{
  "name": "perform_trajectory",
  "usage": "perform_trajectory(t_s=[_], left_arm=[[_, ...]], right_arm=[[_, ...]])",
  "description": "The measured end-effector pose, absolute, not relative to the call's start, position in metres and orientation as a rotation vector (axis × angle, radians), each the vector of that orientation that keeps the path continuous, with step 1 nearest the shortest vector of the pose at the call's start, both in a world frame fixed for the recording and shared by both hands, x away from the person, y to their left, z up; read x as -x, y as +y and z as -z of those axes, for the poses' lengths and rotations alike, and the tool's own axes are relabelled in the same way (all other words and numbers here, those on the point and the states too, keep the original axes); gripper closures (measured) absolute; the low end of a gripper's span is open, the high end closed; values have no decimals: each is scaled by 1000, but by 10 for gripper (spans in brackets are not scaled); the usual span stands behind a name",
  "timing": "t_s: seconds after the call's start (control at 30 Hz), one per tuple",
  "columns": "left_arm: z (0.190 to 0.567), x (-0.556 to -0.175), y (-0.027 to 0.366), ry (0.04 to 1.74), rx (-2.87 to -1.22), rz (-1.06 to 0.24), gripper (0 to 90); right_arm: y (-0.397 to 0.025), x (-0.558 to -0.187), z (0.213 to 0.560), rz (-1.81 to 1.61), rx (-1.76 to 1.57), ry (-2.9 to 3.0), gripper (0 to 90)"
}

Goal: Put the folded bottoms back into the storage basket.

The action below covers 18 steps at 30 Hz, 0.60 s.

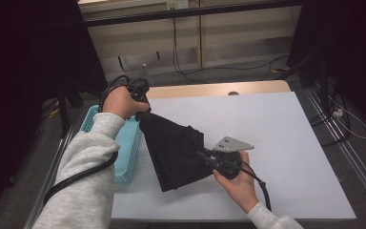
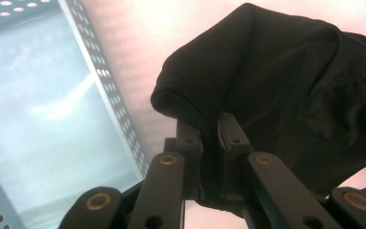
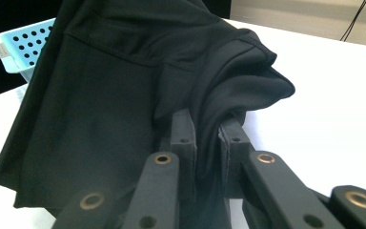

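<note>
Gripping opposite edges of the black garment (image 1: 176,150), the left gripper (image 1: 140,102) and right gripper (image 1: 209,157) are both clamping their fingers on fold-thick cloth, probably for folding it or carrying it. It is hanging above the white tabletop (image 1: 286,143), just right of the blue basket (image 1: 126,143), whose inside is looking bare.

This looks like a lab or test room. The white surface (image 1: 276,143) is plain, loose cables (image 1: 190,71) lie on the grey floor (image 1: 248,71), and black curtains (image 1: 28,57) hang around.

Both grippers (image 1: 142,112) (image 1: 201,153) clamped, left raised
</note>
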State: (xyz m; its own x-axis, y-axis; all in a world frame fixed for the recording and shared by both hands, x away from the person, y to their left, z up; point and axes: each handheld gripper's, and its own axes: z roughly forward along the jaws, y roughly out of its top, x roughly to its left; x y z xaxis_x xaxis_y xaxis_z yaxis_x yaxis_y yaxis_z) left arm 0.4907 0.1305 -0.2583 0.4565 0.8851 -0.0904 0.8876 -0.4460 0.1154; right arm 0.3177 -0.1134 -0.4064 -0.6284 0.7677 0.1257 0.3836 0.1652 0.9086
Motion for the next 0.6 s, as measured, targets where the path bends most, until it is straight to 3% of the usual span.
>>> perform_trajectory(t_s=[0.6], left_arm=[[233, -495, 144, 1582, -2534, -16, 821]], right_arm=[[-103, -326, 392, -1523, -1085, 2052, 801]])
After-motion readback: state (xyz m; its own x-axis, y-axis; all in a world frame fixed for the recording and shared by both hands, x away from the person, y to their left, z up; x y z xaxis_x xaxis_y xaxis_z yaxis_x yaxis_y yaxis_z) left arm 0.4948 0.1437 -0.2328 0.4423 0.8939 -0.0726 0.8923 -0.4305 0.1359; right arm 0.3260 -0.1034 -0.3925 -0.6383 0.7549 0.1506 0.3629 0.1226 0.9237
